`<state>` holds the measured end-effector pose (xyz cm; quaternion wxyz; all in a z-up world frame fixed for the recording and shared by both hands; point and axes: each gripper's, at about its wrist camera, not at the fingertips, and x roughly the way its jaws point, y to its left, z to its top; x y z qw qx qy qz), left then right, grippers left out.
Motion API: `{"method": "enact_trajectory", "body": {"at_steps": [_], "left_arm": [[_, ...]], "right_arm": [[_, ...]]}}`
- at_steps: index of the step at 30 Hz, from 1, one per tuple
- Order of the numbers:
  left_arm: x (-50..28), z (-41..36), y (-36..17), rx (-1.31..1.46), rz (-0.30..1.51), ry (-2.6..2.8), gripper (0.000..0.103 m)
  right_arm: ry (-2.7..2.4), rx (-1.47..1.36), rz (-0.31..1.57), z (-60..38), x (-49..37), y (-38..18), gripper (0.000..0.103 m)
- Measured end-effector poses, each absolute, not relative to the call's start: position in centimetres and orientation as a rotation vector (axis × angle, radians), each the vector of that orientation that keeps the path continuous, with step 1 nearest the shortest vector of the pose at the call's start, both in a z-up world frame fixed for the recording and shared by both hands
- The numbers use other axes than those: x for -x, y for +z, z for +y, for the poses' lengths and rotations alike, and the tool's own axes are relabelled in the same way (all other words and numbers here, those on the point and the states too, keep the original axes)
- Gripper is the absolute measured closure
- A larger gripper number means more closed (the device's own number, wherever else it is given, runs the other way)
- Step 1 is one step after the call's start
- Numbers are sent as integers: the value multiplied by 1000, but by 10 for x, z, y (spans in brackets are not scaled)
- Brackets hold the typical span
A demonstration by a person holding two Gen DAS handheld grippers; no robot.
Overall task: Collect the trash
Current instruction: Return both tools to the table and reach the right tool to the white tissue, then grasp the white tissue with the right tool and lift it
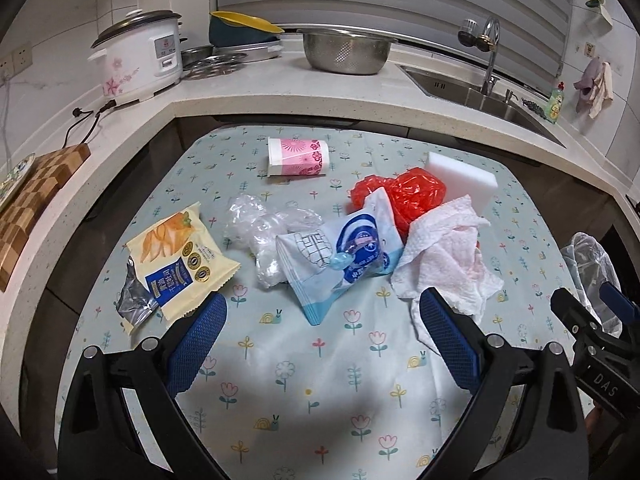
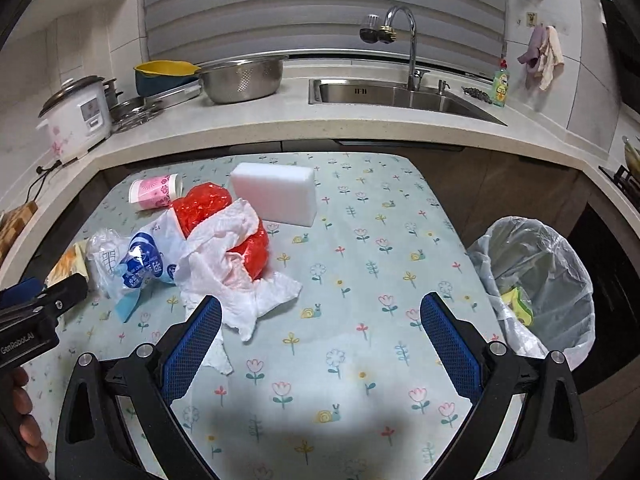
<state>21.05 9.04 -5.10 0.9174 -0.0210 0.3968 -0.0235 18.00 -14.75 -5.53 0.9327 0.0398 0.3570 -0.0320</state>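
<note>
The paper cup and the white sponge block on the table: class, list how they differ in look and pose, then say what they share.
The paper cup is round with a pink flower pattern; the white sponge block is a plain box shape with no print. The cup lies on its side and touches no other item; the block rests on a flat face with the red plastic bag close against it. Both sit toward the far edge of the tablecloth, and no gripper touches them.

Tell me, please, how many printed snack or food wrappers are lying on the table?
2: the yellow wrapper near the table's left edge, and the blue-and-white wrapper in the middle of the pile. Others may be hidden beneath the crumpled paper towel.
</note>
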Motion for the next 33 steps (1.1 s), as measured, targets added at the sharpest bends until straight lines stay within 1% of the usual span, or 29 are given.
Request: {"method": "enact_trajectory", "body": {"at_steps": [2,10,12,14,15,17,21,24,25,26,27,29,33], "left_arm": [[-213,95,-54,45,821,-41,10],[-226,106,-67,51,844,-33,10],[-230,106,-70,50,848,-32,10],[-233,107,-74,53,855,-34,10],[-235,108,-76,55,859,-35,10],[-240,109,-80,56,868,-34,10],[-246,112,-88,61,884,-35,10],[-250,111,-94,61,895,-41,10],[-250,110,-95,61,897,-43,10],[-251,109,-96,60,899,-46,10],[-252,108,-97,58,901,-47,10],[-253,107,-98,56,903,-52,10],[-250,104,-98,57,906,-57,10]], "right_arm": [[-33,-111,720,-144,-184,-59,7],[-8,-109,773,-128,-215,-74,7],[8,-129,793,-125,-223,-81,11],[23,-133,815,-121,-232,-88,19],[30,-135,823,-119,-235,-91,22],[48,-143,840,-115,-242,-98,34],[85,-158,869,-108,-253,-111,43],[109,-158,890,-103,-260,-119,59],[119,-167,895,-103,-262,-120,68],[125,-177,899,-104,-262,-121,71],[127,-185,897,-105,-262,-121,73],[133,-195,888,-108,-260,-118,81],[140,-217,858,-116,-250,-106,83]]}}
